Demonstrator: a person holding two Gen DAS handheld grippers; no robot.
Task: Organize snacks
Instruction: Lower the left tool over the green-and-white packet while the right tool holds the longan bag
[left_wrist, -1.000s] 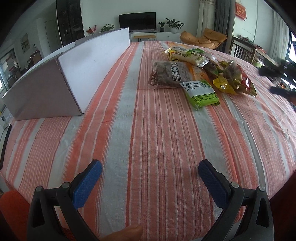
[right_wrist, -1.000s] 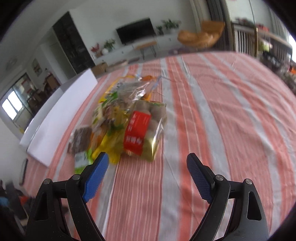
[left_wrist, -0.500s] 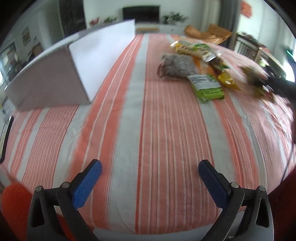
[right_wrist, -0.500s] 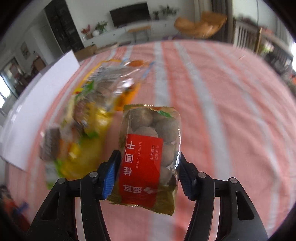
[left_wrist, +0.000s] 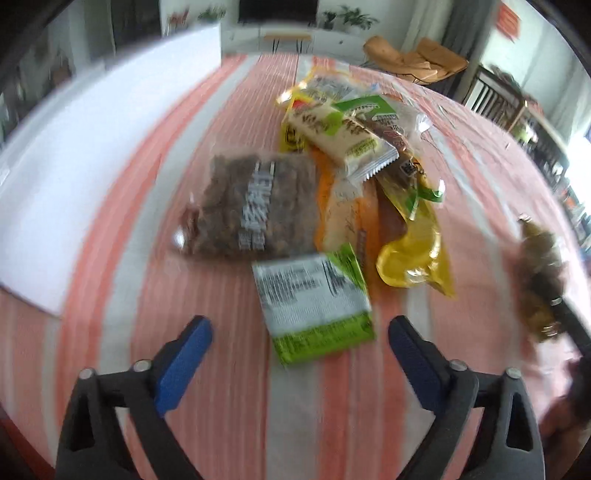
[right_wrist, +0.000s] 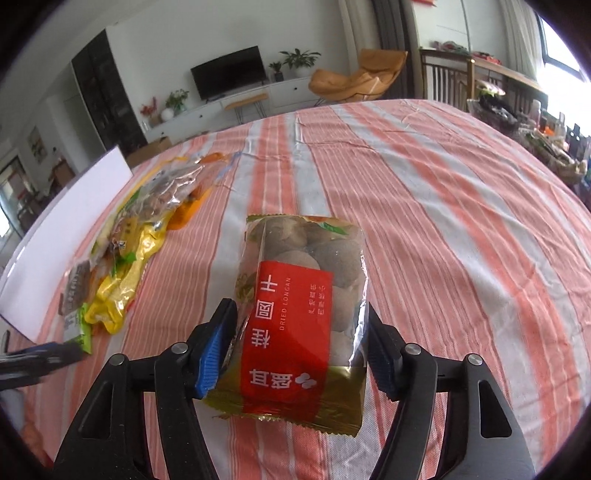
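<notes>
A bag of dried longan (right_wrist: 291, 332) with a red label sits between the blue pads of my right gripper (right_wrist: 299, 314). Both pads touch its sides while the jaws are opening a little. The bag is apart from the snack pile (right_wrist: 147, 221), which lies to the left. At the right edge of the left wrist view the same longan bag (left_wrist: 539, 273) shows, blurred. My left gripper (left_wrist: 299, 325) hovers at the near end of the pile, jaws wide and closing, nothing between the pads. A green and white packet (left_wrist: 314, 302) lies just ahead of it, a brown nut bag (left_wrist: 251, 206) beyond.
An orange and white striped cloth (right_wrist: 443, 221) covers the table. A long white box (left_wrist: 92, 166) stands along the left side of the pile. Several more packets, yellow and green, are heaped at the back (left_wrist: 343, 129).
My right gripper shut on the longan bag and carried it away from the pile. My left gripper moved forward from bare cloth to the near end of the pile, jaws slightly narrower.
</notes>
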